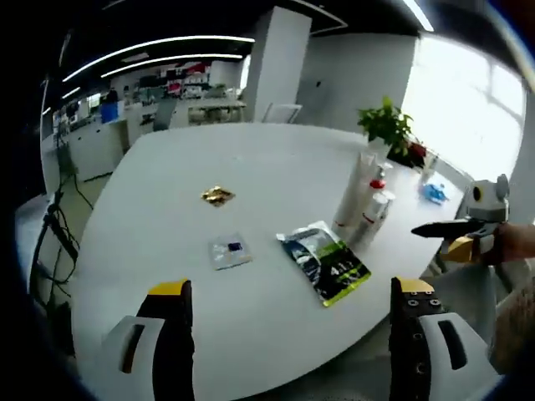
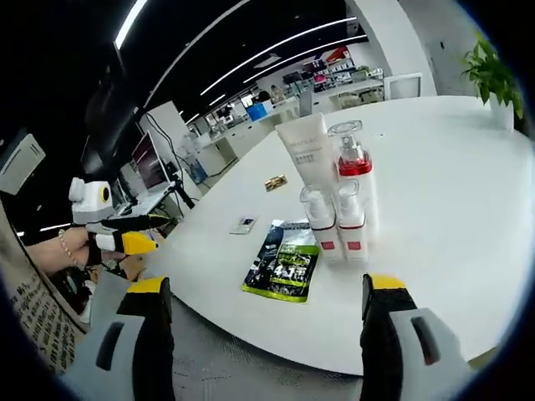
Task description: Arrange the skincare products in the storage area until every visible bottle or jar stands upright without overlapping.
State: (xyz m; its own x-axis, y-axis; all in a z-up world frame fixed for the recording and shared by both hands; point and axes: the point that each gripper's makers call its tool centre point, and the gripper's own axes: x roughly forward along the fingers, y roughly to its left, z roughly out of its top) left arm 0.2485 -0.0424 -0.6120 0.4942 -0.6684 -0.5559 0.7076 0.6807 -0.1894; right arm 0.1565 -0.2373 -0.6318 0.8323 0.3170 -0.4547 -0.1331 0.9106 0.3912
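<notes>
Both tools, left (image 1: 288, 334) and right (image 2: 266, 330), gape empty short of the tabletop (image 2: 443, 175). Bottles (image 2: 334, 217) stand upright; next I'd check the flat pouch (image 2: 284, 263).

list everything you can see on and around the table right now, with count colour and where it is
white table: 1, white, rounded, holds everything below
tube: 1, white, upright at the back of the bottle cluster
pump bottle: 1, white with red collar and clear cap, upright beside the tube
small bottles: 2, white with red labels, upright side by side in front of the cluster
pouch: 1, green, black and white, lying flat beside the bottles
small sachet: 1, clear with a dark mark, flat near the pouch
gold packet: 1, gold, flat toward mid-table
blue item: 1, blue, far edge, too small to tell
plant: 1, green, far end
left gripper: open, off the near edge
right gripper: open, facing the bottles
</notes>
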